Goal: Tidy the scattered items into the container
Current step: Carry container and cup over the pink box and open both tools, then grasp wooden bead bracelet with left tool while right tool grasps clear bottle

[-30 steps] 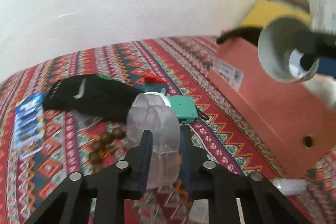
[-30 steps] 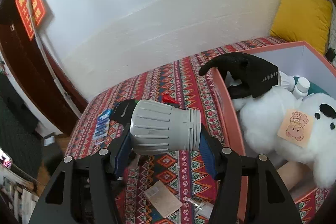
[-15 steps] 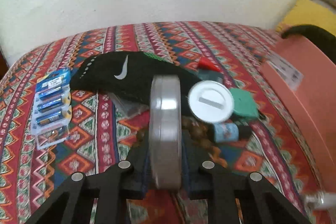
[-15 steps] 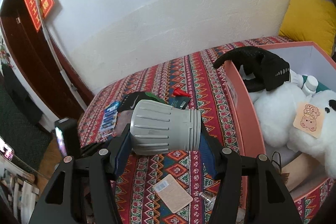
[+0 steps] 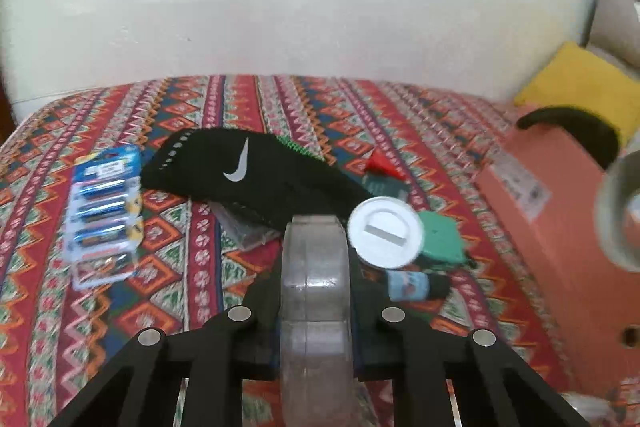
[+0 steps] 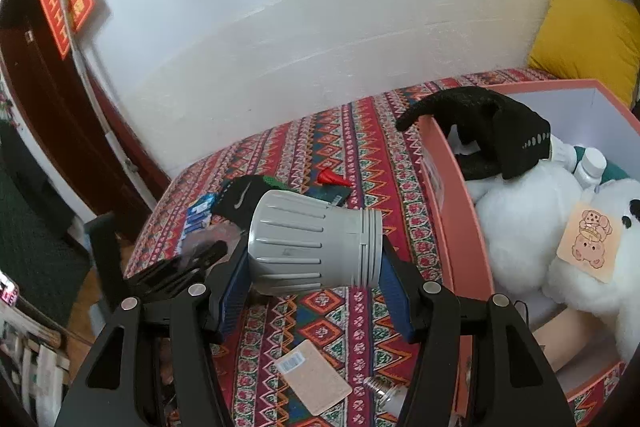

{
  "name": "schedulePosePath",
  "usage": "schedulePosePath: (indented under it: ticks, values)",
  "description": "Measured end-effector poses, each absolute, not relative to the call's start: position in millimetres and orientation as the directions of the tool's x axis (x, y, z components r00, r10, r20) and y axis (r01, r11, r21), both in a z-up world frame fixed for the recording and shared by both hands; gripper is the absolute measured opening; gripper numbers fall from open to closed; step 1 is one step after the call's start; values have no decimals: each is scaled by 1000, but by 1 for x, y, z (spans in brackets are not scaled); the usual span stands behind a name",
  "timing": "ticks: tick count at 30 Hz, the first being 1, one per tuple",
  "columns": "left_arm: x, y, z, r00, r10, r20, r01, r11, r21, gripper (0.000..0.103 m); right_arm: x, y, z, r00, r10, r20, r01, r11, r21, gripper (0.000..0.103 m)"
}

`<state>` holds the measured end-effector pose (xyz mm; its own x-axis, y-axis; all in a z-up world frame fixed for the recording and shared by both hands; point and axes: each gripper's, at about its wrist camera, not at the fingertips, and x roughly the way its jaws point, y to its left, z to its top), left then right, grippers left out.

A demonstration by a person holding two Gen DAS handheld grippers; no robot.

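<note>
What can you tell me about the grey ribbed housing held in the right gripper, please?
The grey ribbed housing looks like matte plastic, a tapered barrel with raised lengthwise ribs and a grooved collar at its wider right end. It lies on its side, clamped end to end between the blue-padded fingers of the right gripper, held above the patterned bedspread just left of the pink box. In the left wrist view its open, hollow mouth shows blurred at the right edge. Only the pads touch it.

Both wrist views above patterned bedspread [image 5: 248, 99]
</note>
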<state>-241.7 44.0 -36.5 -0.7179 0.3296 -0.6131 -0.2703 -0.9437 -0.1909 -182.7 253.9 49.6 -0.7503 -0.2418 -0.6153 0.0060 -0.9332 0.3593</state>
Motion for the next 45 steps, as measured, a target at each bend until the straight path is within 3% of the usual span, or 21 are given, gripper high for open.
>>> schedulePosePath:
  ticks: [8,17,20,23,31,35,37,38,39,41,42,45]
  values:
    - [-161,26,66,-831,381,-404,-311,-922,-229,18,-152,231,87,-797,-280,-536,92,-932,349,62]
    - [-100,65,169,-825,529,-198,-495,-847,-195,18,-72,240,181,-917,-292,-272,192,-921,340,62]
    - [-94,97,187,-807,566,-171,-546,-824,-149,18,-44,266,208,-959,-224,-174,155,-927,341,62]
    - [-86,135,199,-785,601,-152,-594,-799,-93,18,-30,302,214,-982,-137,-132,80,-926,368,62]
    - [-95,259,208,-635,747,-197,-754,-655,-54,18,10,398,230,-994,107,-33,-111,-885,452,62]
    - [-122,325,184,-588,759,-282,-787,-617,-19,19,-3,435,217,-982,172,-77,-188,-863,470,62]
    - [-139,349,166,-567,748,-345,-796,-605,-4,42,-22,454,200,-969,213,-125,-246,-856,455,63]
    - [-147,358,158,-558,738,-379,-797,-603,-1,65,-38,465,188,-960,222,-170,-275,-858,434,67]
    - [-156,365,148,-550,727,-411,-797,-604,-4,74,-53,477,176,-948,230,-220,-305,-857,416,81]
    - [-166,367,135,-544,707,-452,-792,-611,-2,74,-81,501,150,-906,240,-348,-381,-820,427,93]
    - [-168,364,131,-557,695,-455,-781,-625,1,74,-91,513,138,-885,236,-401,-412,-797,441,93]
    - [-170,334,129,-585,682,-438,-750,-661,-27,78,-92,533,123,-891,172,-420,-395,-751,529,93]
